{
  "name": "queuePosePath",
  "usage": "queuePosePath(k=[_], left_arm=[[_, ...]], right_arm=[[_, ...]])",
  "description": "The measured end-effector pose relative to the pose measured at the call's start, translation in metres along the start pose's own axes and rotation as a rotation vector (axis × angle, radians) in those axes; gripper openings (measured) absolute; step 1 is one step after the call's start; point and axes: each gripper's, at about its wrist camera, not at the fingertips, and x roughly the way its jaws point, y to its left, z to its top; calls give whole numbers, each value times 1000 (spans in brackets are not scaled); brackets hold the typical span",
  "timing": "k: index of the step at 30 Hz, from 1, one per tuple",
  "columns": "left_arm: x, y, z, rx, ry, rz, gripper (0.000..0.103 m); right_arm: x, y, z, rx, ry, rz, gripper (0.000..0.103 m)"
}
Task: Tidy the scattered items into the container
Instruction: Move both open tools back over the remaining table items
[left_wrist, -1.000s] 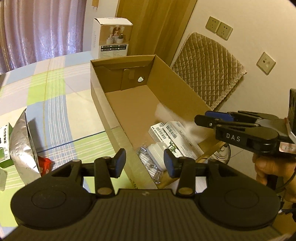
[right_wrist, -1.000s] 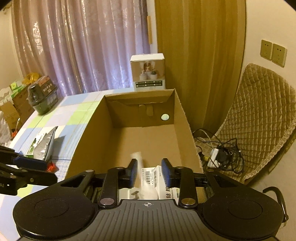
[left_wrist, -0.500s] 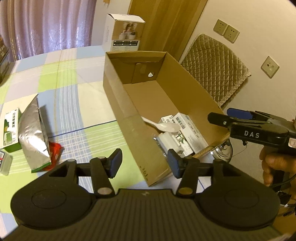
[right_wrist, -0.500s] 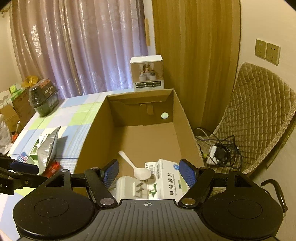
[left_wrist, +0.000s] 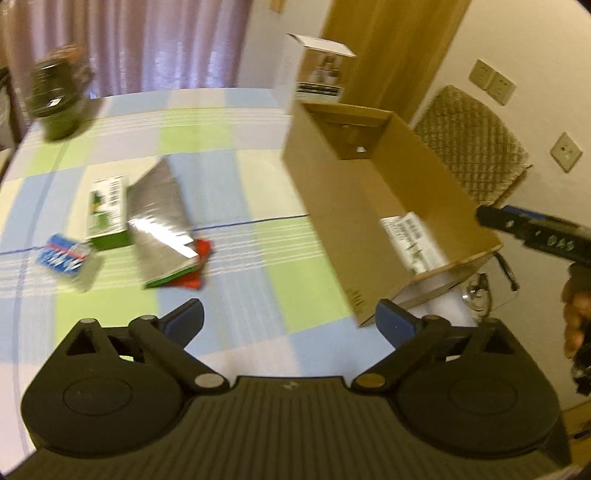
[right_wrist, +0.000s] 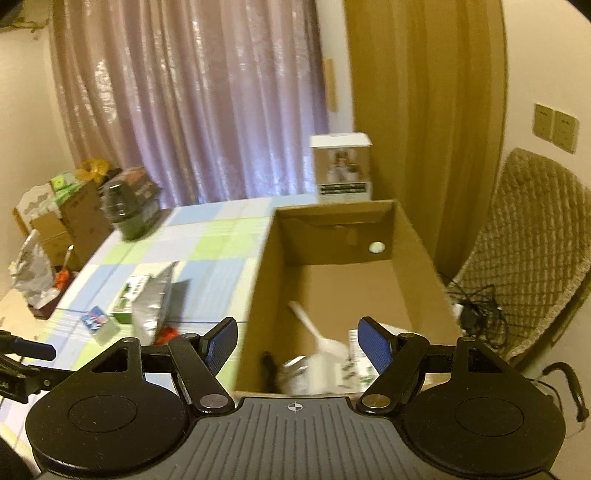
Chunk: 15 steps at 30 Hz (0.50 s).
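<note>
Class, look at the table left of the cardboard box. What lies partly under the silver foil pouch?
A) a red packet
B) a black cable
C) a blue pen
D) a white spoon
A: a red packet pokes out from beneath the silver foil pouch on the checked tablecloth.

Checked tablecloth (left_wrist: 229, 155), cardboard box (left_wrist: 332, 206), foil pouch (left_wrist: 162, 210)

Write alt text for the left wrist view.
The left tool, its jaws opening with nothing between them, hangs over a checked tablecloth. A foil pouch and small packets lie left; an open cardboard box stands right.
</note>
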Motion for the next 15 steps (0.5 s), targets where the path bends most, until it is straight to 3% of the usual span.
queuePosePath(k=[6,15], left_arm=[[-30,38,-20,-72,-7,64,100],[-72,73,-40,-93,-25,131,101]], right_arm=[[-2,40,-5,-30,6,55,78],[-3,86,-13,-49,33,117,78]])
